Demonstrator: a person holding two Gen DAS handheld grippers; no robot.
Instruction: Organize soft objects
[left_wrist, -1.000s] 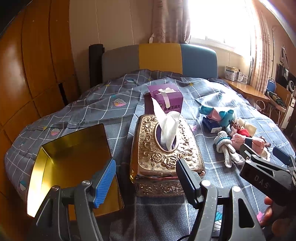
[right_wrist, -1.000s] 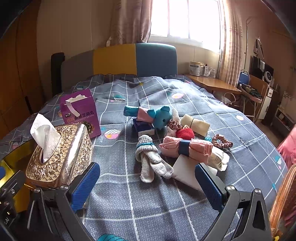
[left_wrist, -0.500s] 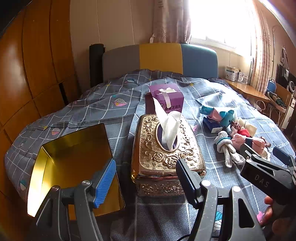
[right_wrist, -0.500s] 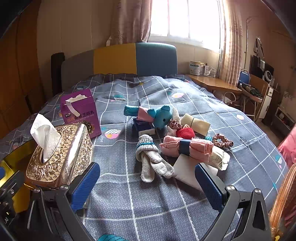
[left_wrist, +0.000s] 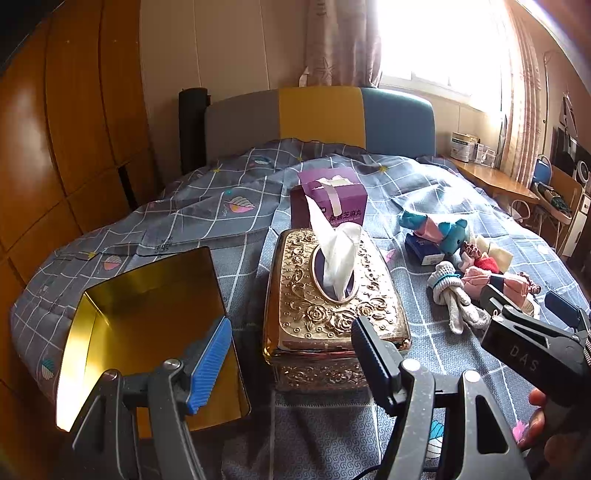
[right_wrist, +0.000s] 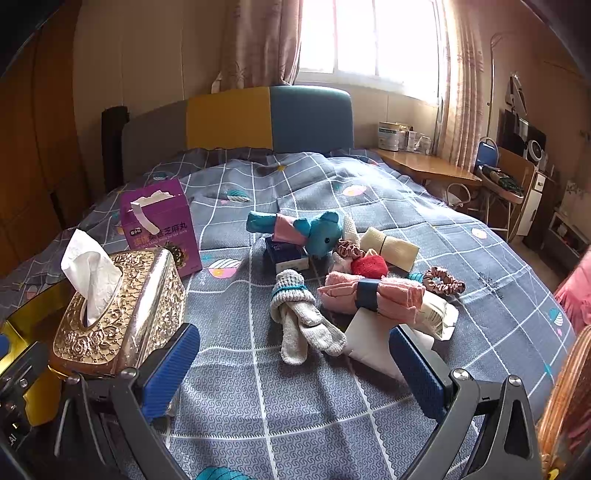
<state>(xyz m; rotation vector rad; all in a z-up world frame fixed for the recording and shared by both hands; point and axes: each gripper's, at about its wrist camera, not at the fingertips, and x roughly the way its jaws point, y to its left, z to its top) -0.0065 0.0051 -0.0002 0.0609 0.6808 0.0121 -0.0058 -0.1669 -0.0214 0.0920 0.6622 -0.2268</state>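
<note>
Soft items lie in 1 loose cluster on the grey checked bedspread (right_wrist: 295, 406), right of centre in the right wrist view. Nearest: a bundle of grey gloves (right_wrist: 301, 317) bound with a teal band, fingers toward the camera. Just right of it, touching, a rolled pink towel (right_wrist: 373, 295) with a dark blue band, resting partly on a white packet (right_wrist: 373, 341) and a white pouch (right_wrist: 437, 315). Behind these: a red pom-pom (right_wrist: 369, 266), a cream roll (right_wrist: 389, 249), a teal plush toy (right_wrist: 314, 230) with a pink wrap, lying over a small blue box (right_wrist: 286, 254). A pink scrunchie (right_wrist: 443, 282) sits at the cluster's right edge; a 2nd scrunchie (right_wrist: 349, 249) sits by the plush.

Left of the cluster, apart from it: a gold embossed tissue box (left_wrist: 332, 306) with a white tissue standing up from its slot. Behind it, a purple carton (left_wrist: 328, 203). Left of the tissue box, near it, an open gold tin (left_wrist: 147, 332), interior bare as far as visible.

Right gripper (right_wrist: 295, 373): blue pads spread apart, nothing between them, above the bedspread short of the gloves. Left gripper (left_wrist: 291, 362): pads spread apart, nothing clamped, the tin and the tissue box's near edge beyond them. A hand (left_wrist: 543, 421) shows under the right gripper body in the left wrist view.
</note>
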